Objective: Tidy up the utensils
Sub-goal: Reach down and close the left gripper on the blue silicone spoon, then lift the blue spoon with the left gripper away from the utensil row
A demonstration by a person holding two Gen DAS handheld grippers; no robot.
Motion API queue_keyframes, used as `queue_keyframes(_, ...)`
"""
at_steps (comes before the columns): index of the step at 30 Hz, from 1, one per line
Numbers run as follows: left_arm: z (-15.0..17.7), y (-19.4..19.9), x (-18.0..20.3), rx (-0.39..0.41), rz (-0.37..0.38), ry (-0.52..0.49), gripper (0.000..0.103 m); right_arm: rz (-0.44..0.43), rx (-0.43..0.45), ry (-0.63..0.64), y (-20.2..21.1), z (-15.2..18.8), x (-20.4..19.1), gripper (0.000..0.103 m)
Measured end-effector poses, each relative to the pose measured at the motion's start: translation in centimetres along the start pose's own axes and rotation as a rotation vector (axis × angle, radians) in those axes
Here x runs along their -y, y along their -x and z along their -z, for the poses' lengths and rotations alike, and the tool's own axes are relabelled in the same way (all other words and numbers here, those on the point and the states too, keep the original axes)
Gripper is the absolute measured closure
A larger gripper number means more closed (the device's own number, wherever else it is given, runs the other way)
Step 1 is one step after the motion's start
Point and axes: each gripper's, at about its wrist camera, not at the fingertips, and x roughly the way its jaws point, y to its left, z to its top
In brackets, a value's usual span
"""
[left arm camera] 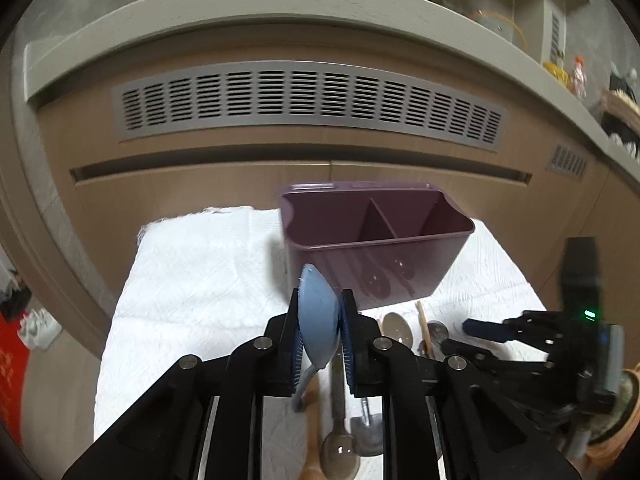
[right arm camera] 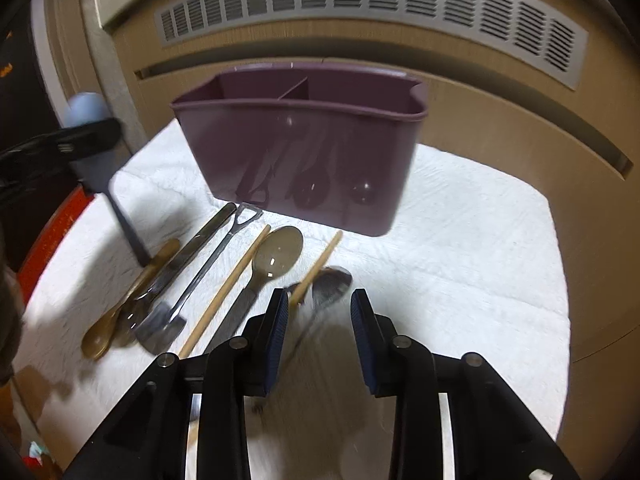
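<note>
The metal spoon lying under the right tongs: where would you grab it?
Probably at the handle, from straight above. The metal spoon lies flat on the white cloth, its thin handle running toward the open right tongs. A wooden chopstick crosses by the bowl.

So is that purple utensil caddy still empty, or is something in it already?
Empty as far as shown: the purple caddy stands upright, and the visible parts of both compartments hold nothing. Their floors are hidden.

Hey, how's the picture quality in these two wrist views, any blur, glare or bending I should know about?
Left wrist view: fisheye bends the vent grille into an arc; the blue spoon in the left gripper is sharp. Right wrist view: motion blur smears the metal spoon between the right gripper's fingers; glare spots on the purple caddy.
</note>
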Motion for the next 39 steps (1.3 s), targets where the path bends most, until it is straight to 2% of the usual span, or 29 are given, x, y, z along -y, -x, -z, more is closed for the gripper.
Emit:
queue_keyframes(5,1.3,-0.7,-2.1,-0.020,0.072,0.067,0.089,0.049,-0.073,-0.061,-2.9,-0.5,0.3,0.072)
queue_keyframes(9,1.9,-1.3,-2.7,-0.029,0.094,0.087,0.091,0.087,-0.063,-0.064,-3.8,-1.2,0.0,0.072)
queue_keyframes(11,1.9,-1.4,-2.6,-0.023,0.106,0.091,0.092,0.088,-0.106,-0.067,-4.4,-1.3,-0.3,0.071)
queue_keyframes(14,1.5,-1.8,-2.5,-0.015,0.110,0.100,0.092,0.109,-0.090,-0.054,-4.3,-1.0,-0.7,0.071)
queue_keyframes(16,1.3,-2.6,-2.8,-0.033,0.078,0.121,0.091,0.102,-0.080,-0.047,-4.2,-0.7,-0.8,0.071)
queue_keyframes(19,1.0,-4.2,-3.7,-0.094,0.023,0.144,0.087,0.068,-0.088,-0.081,-3.9,-0.3,0.0,0.071)
queue_keyframes(20,1.0,-4.6,-3.9,-0.103,-0.006,0.141,0.079,0.057,-0.088,-0.086,-3.6,-0.2,0.3,0.071)
queue_keyframes(21,0.8,-5.4,-4.2,-0.120,-0.049,0.135,0.061,0.052,-0.079,-0.088,-3.2,0.0,0.5,0.071)
queue_keyframes(23,0.5,-6.9,-5.0,-0.158,-0.113,0.153,0.044,0.048,-0.055,-0.083,-2.0,0.0,0.9,0.071)
queue_keyframes(25,0.1,-8.5,-5.5,-0.205,-0.099,0.183,0.043,0.047,-0.033,-0.079,-1.4,-0.1,0.9,0.071)
queue_keyframes(27,-0.6,-10.5,-5.5,-0.251,-0.044,0.183,0.043,0.048,-0.011,-0.070,-0.3,0.1,1.3,0.071)
queue_keyframes(29,-1.4,-12.3,-4.9,-0.256,-0.035,0.135,0.043,0.065,0.015,-0.052,0.5,0.2,1.5,0.071)
queue_keyframes(31,-2.1,-13.7,-4.3,-0.249,-0.077,0.061,0.044,0.078,0.027,-0.035,1.0,0.4,1.6,0.070)
queue_keyframes(34,-2.9,-15.4,-4.2,-0.270,-0.051,-0.014,0.047,0.088,0.032,-0.035,1.7,0.6,2.5,0.068)
queue_keyframes(39,-3.8,-17.3,-5.7,-0.290,-0.013,0.032,0.047,0.110,0.018,-0.039,2.2,2.0,3.4,0.066)
